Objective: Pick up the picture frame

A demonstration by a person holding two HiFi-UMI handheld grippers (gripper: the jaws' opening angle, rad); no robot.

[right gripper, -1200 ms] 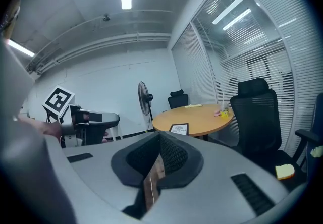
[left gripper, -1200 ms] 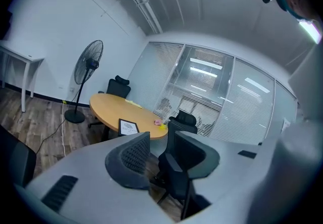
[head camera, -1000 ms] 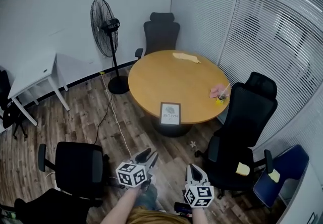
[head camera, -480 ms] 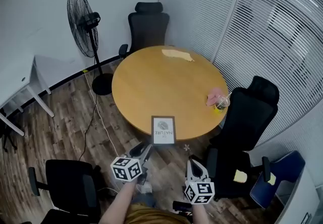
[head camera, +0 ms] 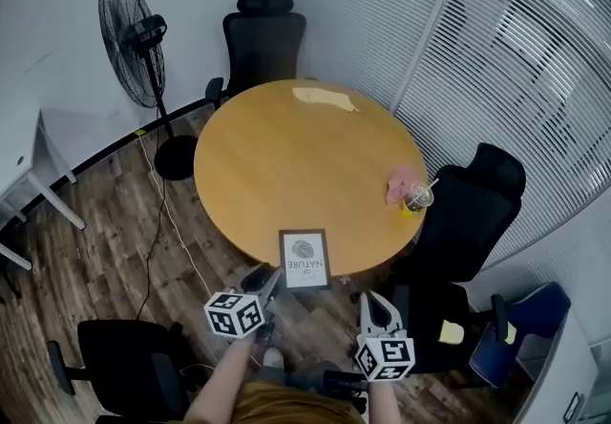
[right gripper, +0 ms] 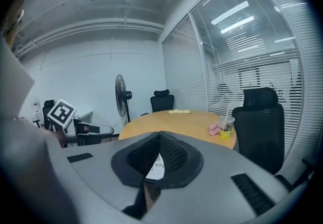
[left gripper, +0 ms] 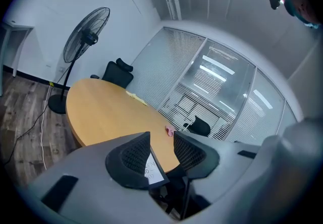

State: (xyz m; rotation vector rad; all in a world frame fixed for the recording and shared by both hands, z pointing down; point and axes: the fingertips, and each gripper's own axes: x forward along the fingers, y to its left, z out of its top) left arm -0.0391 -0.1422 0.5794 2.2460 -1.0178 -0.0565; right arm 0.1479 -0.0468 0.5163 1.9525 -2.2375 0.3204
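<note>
At near rim of round wooden table [head camera: 286, 164]: black-edged picture frame [head camera: 305, 260], white print reading "NATURE" beneath a grey emblem. Just short of its lower left corner: left gripper [head camera: 267, 277], jaws spread, nothing pinched. Further right, apart from frame: right gripper [head camera: 377, 303], jaw tips pressed together, empty.

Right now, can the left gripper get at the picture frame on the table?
Probably yes. The left gripper hangs just short of the picture frame, which sits at the near edge of the table. Its jaws are apart and lined up on the frame, with nothing between them. No contact yet.
</note>
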